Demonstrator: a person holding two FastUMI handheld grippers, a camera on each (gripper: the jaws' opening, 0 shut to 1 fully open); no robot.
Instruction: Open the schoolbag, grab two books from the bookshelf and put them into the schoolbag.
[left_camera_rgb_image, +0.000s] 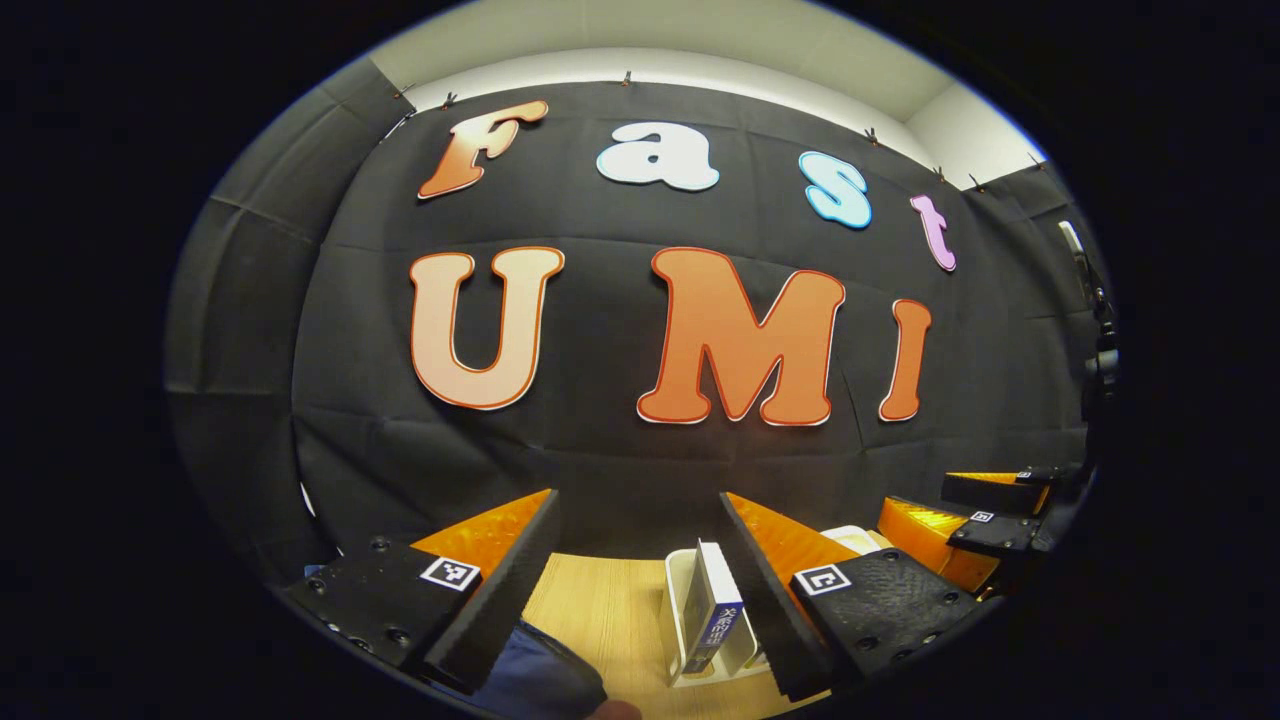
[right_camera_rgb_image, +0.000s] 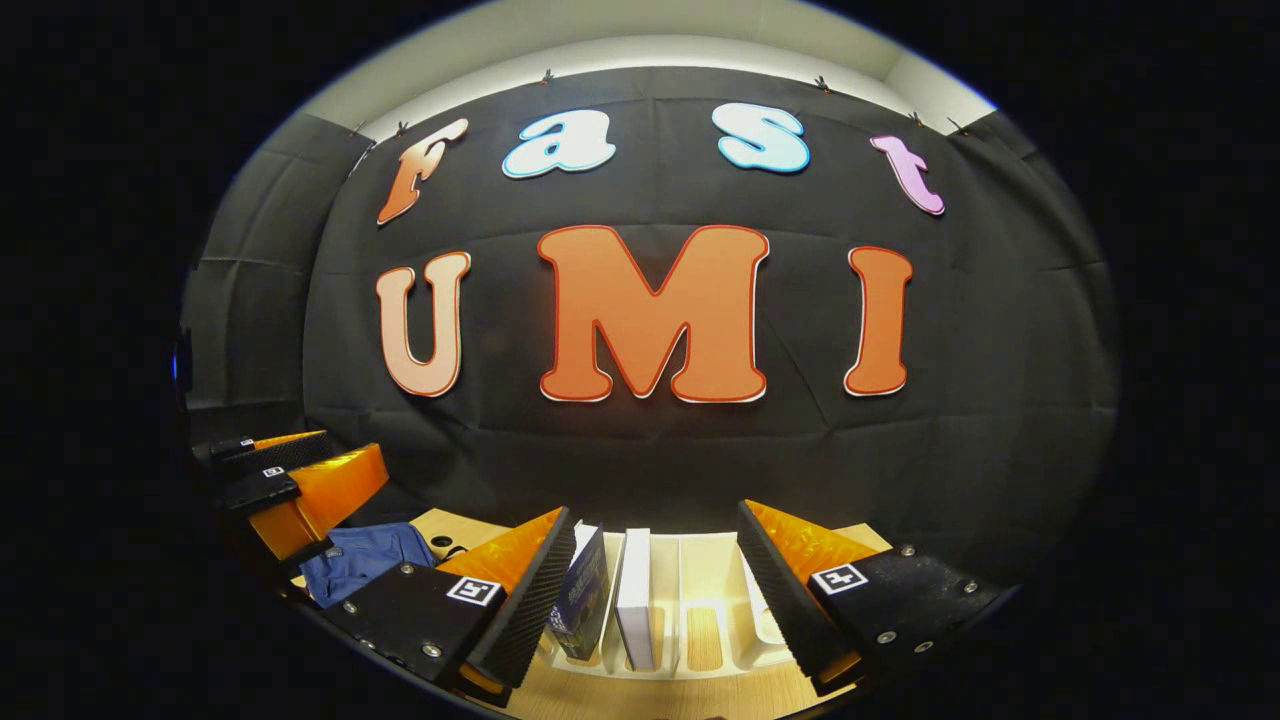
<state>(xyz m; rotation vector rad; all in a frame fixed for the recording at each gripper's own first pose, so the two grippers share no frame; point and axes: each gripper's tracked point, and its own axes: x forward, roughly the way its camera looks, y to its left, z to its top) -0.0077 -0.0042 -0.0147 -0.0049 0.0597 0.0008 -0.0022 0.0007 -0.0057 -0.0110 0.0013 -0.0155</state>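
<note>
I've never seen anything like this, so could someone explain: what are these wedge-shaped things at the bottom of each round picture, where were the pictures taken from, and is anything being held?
The wedges are the fingers of two handheld grippers; a person carries one in each hand. Each picture comes from a camera riding on one gripper, looking forward along its fingers. In the left gripper view, the left gripper is open above a wooden table, with a blue schoolbag below and a book standing in a white rack. In the right gripper view, the right gripper is open too, facing the rack, which holds a dark book and a white book. Nothing is held.
</note>
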